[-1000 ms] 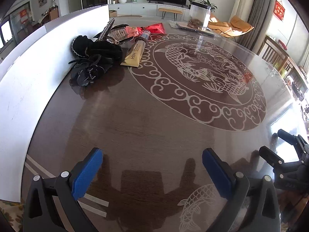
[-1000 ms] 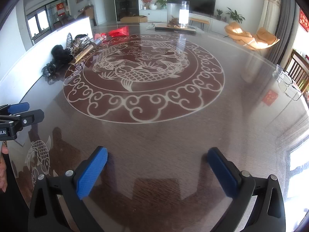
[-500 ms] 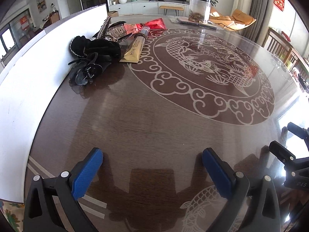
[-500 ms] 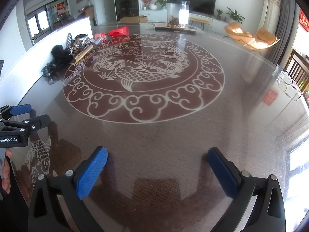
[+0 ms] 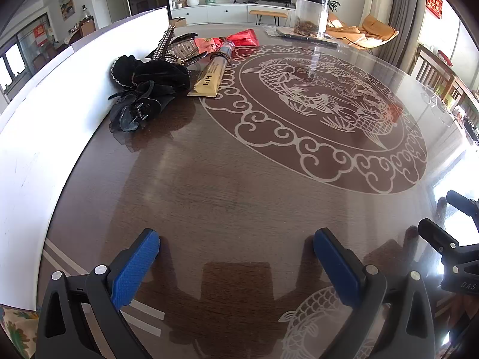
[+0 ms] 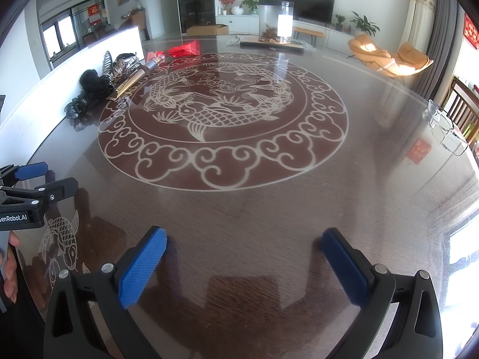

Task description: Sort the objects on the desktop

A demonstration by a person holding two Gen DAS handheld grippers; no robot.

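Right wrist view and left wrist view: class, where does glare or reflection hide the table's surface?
Right wrist view: window glare whitens the table at right. Left wrist view: glare at the right edge; both show dark gripper reflections near the open jaws.

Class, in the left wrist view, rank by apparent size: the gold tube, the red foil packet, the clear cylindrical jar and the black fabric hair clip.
1. Black fabric hair clip, nearest the camera.
2. Gold tube.
3. Clear cylindrical jar and red foil packet: about alike, and both far away, so unranked.
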